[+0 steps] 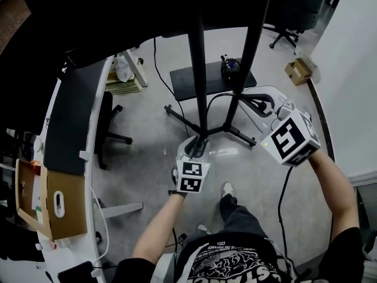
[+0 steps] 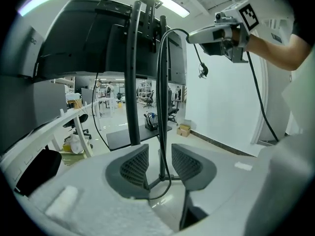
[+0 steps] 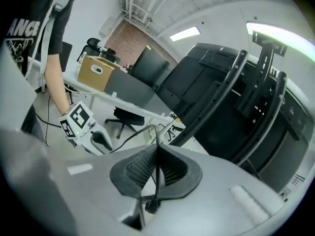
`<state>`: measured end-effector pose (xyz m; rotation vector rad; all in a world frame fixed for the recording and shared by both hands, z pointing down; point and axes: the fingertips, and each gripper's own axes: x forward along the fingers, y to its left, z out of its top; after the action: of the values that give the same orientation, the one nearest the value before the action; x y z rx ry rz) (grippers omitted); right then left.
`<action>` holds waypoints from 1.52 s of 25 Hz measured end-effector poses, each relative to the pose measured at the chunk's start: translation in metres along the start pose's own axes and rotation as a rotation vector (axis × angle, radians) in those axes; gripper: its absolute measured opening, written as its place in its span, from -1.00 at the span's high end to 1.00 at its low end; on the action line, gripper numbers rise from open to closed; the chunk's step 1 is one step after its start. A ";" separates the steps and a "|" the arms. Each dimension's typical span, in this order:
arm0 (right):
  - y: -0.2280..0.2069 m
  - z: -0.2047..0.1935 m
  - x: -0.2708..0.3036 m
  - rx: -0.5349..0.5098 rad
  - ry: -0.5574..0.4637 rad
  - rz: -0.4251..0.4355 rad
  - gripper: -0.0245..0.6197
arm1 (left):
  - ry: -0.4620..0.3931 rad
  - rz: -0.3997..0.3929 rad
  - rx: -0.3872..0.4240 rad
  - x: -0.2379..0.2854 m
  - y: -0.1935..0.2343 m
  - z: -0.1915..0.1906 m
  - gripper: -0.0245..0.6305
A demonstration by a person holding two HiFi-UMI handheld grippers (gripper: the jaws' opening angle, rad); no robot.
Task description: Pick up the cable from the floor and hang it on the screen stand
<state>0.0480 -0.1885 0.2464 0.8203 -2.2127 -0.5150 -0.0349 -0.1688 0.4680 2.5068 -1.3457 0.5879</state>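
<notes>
A thin black cable (image 1: pixel 225 95) arcs between my two grippers in front of the black screen stand (image 1: pixel 200 69). My right gripper (image 1: pixel 254 101) is raised at the right and shut on the cable (image 3: pixel 155 167), which loops out past its fingertips. Its short free end with a plug (image 2: pixel 202 72) dangles below the right gripper (image 2: pixel 191 35). My left gripper (image 1: pixel 197 148) is lower, near the stand's base (image 1: pixel 206 131). Its jaws (image 2: pixel 160 168) stand open with the cable (image 2: pixel 161 92) running upright between them, apart from both pads. Another stretch of cable (image 1: pixel 284 193) hangs toward the floor.
A black platform (image 1: pixel 194 80) with a bundled item (image 1: pixel 230 67) lies behind the stand. A long desk (image 1: pixel 73 117) with a cardboard box (image 1: pixel 56 202) lines the left, an office chair (image 1: pixel 109 122) beside it. A small carton (image 1: pixel 298 71) sits by the white wall.
</notes>
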 end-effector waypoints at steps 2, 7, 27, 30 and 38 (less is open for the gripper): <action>-0.021 0.021 -0.010 -0.030 -0.013 -0.023 0.86 | -0.006 0.005 0.011 -0.001 0.000 0.006 0.46; -0.067 0.063 -0.026 -0.079 -0.090 -0.085 0.86 | -0.008 -0.004 0.029 0.004 -0.002 0.017 0.46; -0.183 0.095 -0.061 -0.121 -0.153 -0.206 0.86 | -0.045 0.065 0.123 0.064 0.015 0.057 0.78; -0.192 0.095 -0.066 -0.105 -0.153 -0.215 0.86 | -0.031 0.073 0.144 0.078 0.015 0.065 0.73; -0.206 0.090 -0.077 -0.126 -0.164 -0.212 0.86 | -0.033 0.133 0.178 0.102 0.022 0.086 0.73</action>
<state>0.1063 -0.2733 0.0325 0.9810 -2.2252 -0.8429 0.0178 -0.2891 0.4382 2.5888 -1.5444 0.7264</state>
